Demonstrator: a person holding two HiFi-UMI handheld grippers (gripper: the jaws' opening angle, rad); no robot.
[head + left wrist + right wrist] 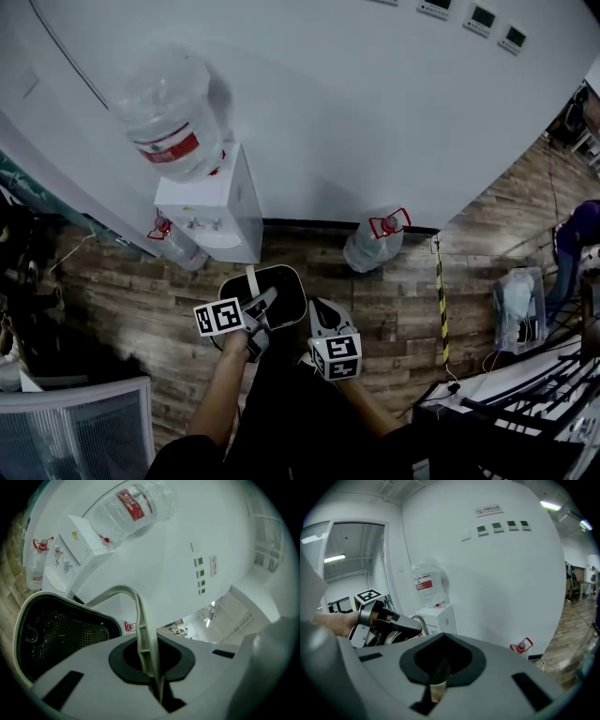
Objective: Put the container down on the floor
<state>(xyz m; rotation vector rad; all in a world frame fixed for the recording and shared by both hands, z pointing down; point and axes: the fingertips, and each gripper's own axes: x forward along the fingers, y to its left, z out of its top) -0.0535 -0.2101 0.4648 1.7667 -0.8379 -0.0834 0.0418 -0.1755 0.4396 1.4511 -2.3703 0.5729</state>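
Your left gripper (261, 305) is clamped on the pale handle (140, 616) of the container (286, 291), a black bin with a white rim and a perforated liner. Your right gripper (317, 314) is pressed together at the bin's near edge, and the mesh-textured sliver between its jaws looks like part of that liner. The container hangs in front of you, apparently clear of the floor (394, 309), just short of the water dispenser (220, 211).

The handle is thin and hinged, so the bin can swing or tip as you lower it, and a narrow pinch on the liner may slip or tug it loose. Letting go before the base sits flat would drop it. Drift forward and you knock the dispenser or the spare bottle (173, 246) beside it.

The floor is wood-look planking, level and bare where you stand. A white wall (375, 112) curves behind, another bottle (375, 242) leans at its foot, and striped tape (441, 300) runs along the floor to your right
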